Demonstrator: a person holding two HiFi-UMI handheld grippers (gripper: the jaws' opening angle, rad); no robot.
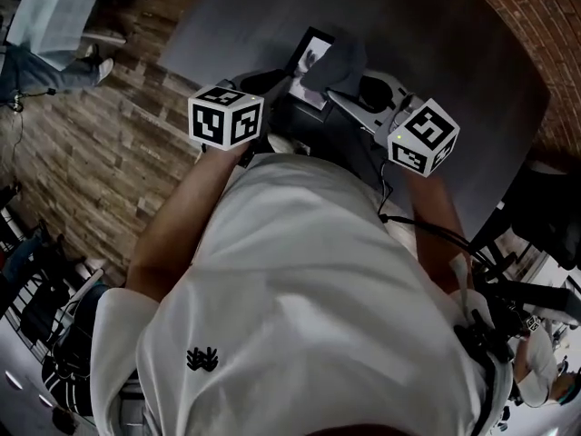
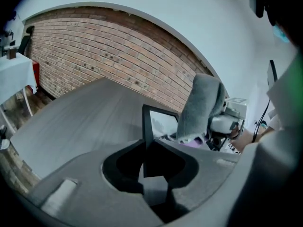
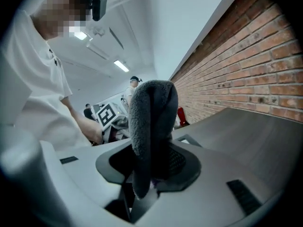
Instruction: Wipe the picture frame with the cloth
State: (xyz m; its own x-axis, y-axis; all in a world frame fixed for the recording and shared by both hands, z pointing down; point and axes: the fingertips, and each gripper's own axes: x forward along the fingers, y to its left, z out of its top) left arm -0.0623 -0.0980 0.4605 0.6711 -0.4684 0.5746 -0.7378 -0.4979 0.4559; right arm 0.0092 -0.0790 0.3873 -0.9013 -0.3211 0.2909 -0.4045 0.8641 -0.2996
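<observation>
A black picture frame (image 2: pixel 158 126) stands upright over a dark grey table (image 2: pixel 80 112), with its pale glass facing the person. Its near edge sits between the jaws of the left gripper (image 2: pixel 152 148), which are clamped on it. From the head view, the frame (image 1: pixel 311 62) shows just beyond the two grippers, in front of the person's chest. It is not clear whether its lower edge touches the table (image 1: pixel 436 44).

A folded grey cloth (image 2: pixel 201 108) hangs against the frame's right side and covers part of the glass. The right gripper (image 3: pixel 149 174) has its jaws closed on the lower part of the cloth (image 3: pixel 151 122), which rises above them in a thick rounded fold. From the head view, the cloth (image 1: pixel 340 62) lies over the frame's right half, with the left gripper (image 1: pixel 283 94) and the right gripper (image 1: pixel 352 96) on either side.

A brick wall (image 3: pixel 251 65) runs along the far side of the table. A wooden floor (image 1: pixel 100 162) shows to the left.
</observation>
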